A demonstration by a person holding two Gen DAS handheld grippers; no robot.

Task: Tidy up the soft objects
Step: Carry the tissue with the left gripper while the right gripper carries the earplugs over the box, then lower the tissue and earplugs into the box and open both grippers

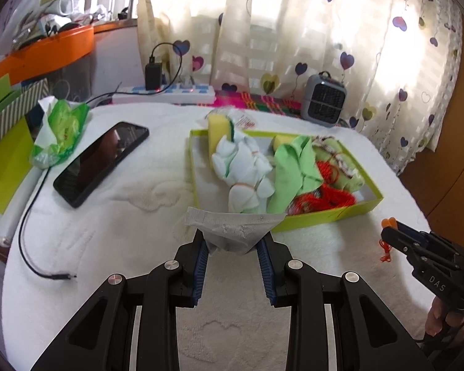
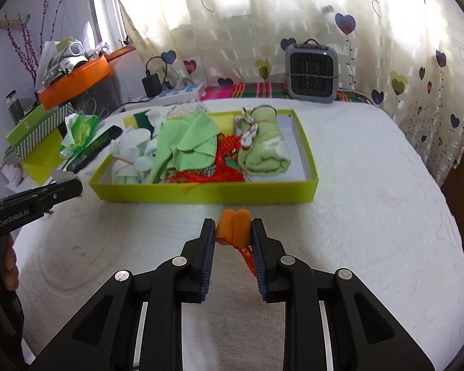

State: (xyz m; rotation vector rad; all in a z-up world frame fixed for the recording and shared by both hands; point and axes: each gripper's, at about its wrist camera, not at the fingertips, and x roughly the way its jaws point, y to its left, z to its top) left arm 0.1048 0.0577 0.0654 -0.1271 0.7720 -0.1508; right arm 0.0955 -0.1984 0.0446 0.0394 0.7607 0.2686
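Observation:
A yellow-green shallow box lies on the white bed cover. It holds white cloth, a light green cloth, orange yarn, a rolled green towel and yellow sponges. My left gripper is shut on a grey-white wipe packet, held just before the box's near edge. My right gripper is shut on a pair of orange foam earplugs with an orange cord, in front of the box. Each gripper shows in the other's view: the right gripper, the left gripper.
A black phone and a green tissue pack lie left of the box. A cable trails over the cover. A grey fan heater, a power strip and an orange tray sit behind. Green boxes stand at left.

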